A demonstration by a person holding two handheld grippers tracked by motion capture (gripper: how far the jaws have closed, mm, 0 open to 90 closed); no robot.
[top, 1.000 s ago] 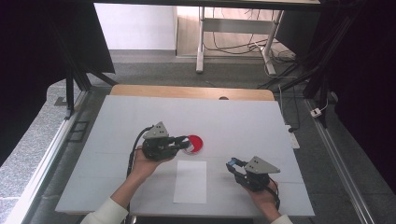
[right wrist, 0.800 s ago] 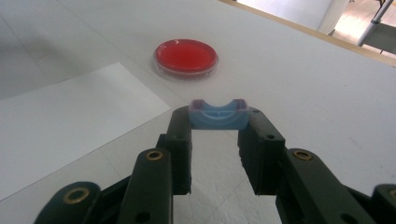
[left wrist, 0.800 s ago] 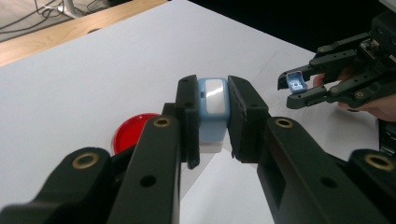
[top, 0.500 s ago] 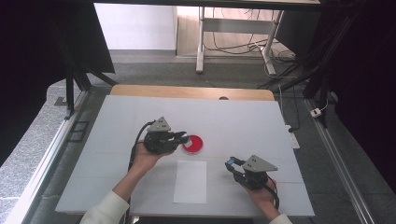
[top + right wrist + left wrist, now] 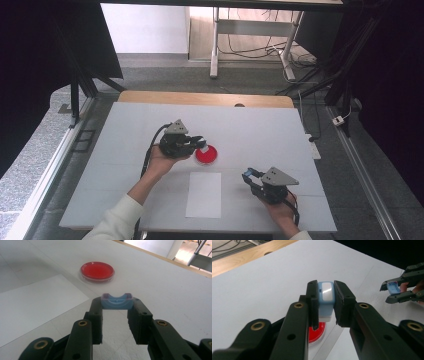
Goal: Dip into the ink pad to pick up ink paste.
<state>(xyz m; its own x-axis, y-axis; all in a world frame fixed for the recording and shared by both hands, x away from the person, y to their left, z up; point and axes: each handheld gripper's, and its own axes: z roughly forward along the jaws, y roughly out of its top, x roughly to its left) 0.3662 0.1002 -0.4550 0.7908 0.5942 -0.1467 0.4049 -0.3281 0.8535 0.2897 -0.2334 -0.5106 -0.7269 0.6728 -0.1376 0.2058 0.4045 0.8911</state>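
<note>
My left gripper (image 5: 325,305) is shut on a small blue and white stamp (image 5: 325,296), held just above the red ink pad (image 5: 316,332). From above, that left gripper (image 5: 199,142) hovers at the left rim of the round red ink pad (image 5: 206,155). My right gripper (image 5: 116,305) is shut on a light blue cap (image 5: 116,302), with the red ink pad (image 5: 97,269) farther off beyond it. In the high view the right gripper (image 5: 248,176) rests low at the table's front right, holding the blue cap (image 5: 248,175). A white paper sheet (image 5: 203,194) lies between the two hands.
The white table top (image 5: 260,130) has a wooden strip (image 5: 205,98) along its far edge. Metal rails (image 5: 360,170) run beside the table, with cables and table legs on the floor beyond. The right gripper with its cap (image 5: 393,287) appears far right in the left gripper view.
My left gripper has carried the stamp rightward and slightly down, closer over the red ink pad. The right gripper has stayed still.
</note>
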